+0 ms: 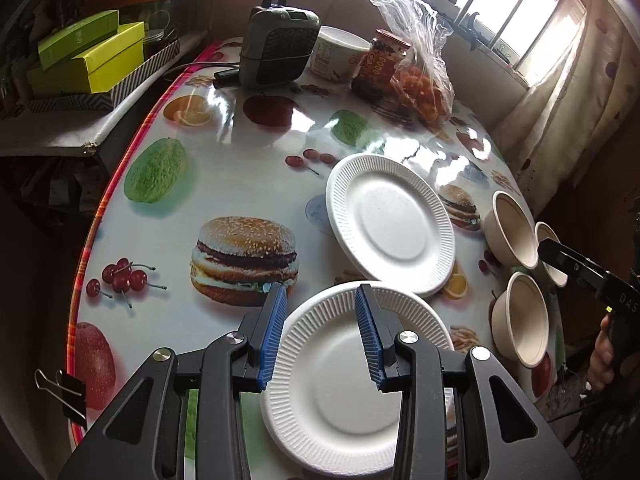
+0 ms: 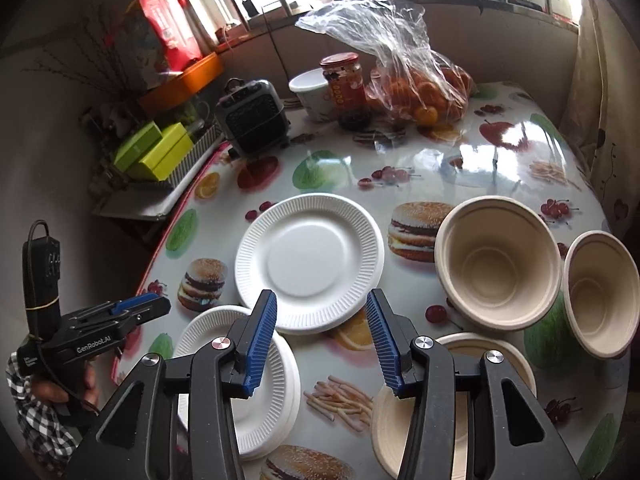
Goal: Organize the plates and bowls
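Two white ribbed paper plates lie on the fruit-print table: a far plate (image 1: 390, 224) (image 2: 310, 262) and a near plate (image 1: 344, 380), which looks like a small stack in the right wrist view (image 2: 276, 380). Three beige bowls stand at the right: a far one (image 1: 514, 230) (image 2: 498, 268), a rightmost one (image 1: 550, 254) (image 2: 600, 294) and a near one (image 1: 520, 318) (image 2: 456, 404). My left gripper (image 1: 322, 304) (image 2: 140, 310) is open and empty above the near plate. My right gripper (image 2: 322, 308) (image 1: 560, 256) is open and empty, above the table between the plates and bowls.
At the back of the table stand a small grey heater (image 1: 280, 48), a white tub (image 1: 340, 54), a red-lidded jar (image 1: 380, 66) and a clear bag of oranges (image 1: 424, 88). Green boxes (image 1: 88, 56) sit on a shelf at the left. A binder clip (image 1: 64, 390) grips the table edge.
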`<state>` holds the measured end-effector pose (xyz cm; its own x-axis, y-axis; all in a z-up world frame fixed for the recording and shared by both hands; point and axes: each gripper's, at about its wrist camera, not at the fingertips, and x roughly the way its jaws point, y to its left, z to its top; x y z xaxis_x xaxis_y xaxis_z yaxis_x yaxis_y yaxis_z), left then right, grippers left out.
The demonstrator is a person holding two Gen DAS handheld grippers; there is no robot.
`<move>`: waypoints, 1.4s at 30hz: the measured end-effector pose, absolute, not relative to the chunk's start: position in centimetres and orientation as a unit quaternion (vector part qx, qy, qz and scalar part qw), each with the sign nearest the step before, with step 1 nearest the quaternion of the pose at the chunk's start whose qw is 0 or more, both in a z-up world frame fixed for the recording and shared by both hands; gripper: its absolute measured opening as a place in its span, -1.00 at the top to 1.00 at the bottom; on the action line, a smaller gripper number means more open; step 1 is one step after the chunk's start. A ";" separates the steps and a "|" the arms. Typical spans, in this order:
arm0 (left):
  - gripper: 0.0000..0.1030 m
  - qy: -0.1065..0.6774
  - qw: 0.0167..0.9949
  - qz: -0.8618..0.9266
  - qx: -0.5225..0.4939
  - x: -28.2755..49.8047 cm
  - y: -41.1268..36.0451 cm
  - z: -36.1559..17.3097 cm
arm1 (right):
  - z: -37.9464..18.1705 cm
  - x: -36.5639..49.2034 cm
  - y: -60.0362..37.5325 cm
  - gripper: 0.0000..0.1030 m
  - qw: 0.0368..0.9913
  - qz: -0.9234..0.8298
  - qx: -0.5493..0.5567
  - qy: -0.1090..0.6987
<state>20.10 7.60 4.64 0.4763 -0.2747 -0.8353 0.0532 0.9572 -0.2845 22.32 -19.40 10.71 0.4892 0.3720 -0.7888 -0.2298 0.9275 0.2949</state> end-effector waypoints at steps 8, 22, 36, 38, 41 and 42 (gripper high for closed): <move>0.28 0.510 0.848 -0.092 -0.107 24.0 6.0 5.4 | 10.4 27.9 -20.6 0.09 0.848 0.175 0.061 0.496; 0.28 0.540 0.829 -0.060 -0.134 28.1 4.7 2.5 | 4.1 34.6 -20.9 0.09 0.790 0.196 0.093 0.573; 0.28 0.561 0.815 -0.052 -0.135 29.8 4.0 0.3 | 0.8 36.3 -19.9 0.10 0.763 0.208 0.094 0.605; 0.28 0.561 0.814 -0.054 -0.136 29.9 4.0 0.1 | 0.6 36.3 -19.8 0.10 0.761 0.208 0.092 0.607; 0.28 0.563 0.813 -0.054 -0.137 30.1 4.0 -0.1 | 0.4 36.5 -19.6 0.11 0.760 0.207 0.092 0.609; 0.28 0.564 0.812 -0.054 -0.138 30.2 4.0 -0.2 | 0.3 36.5 -19.5 0.13 0.760 0.207 0.092 0.609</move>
